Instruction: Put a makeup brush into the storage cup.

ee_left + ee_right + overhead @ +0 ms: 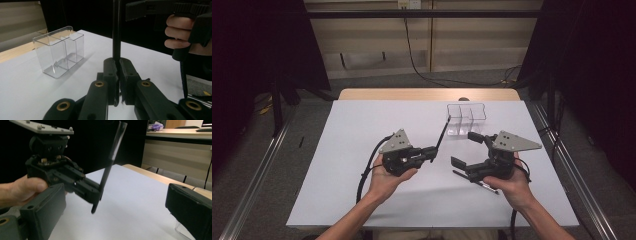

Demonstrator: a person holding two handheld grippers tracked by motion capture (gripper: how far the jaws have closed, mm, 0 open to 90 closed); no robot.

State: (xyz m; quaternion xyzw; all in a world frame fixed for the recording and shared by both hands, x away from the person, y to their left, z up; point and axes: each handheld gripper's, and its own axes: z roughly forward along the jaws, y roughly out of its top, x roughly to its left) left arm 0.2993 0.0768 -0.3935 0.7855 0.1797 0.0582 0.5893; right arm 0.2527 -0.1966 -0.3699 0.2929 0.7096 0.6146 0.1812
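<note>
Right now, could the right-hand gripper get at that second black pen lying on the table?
Probably yes: the right gripper is open and empty, and the pen lies just under it on the white table, with nothing between.

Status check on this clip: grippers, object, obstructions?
Left gripper shut on thin black stick, upright. Right gripper open, empty. Clear plastic divided box beyond; second black stick under right hand.

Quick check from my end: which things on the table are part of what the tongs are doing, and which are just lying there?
In play:
- black pen, clamped upright in the left tongs
- clear divided organizer, probably its destination
- right tongs, open, holding nothing

Lying about:
- second pen on the table, under the right hand
</note>
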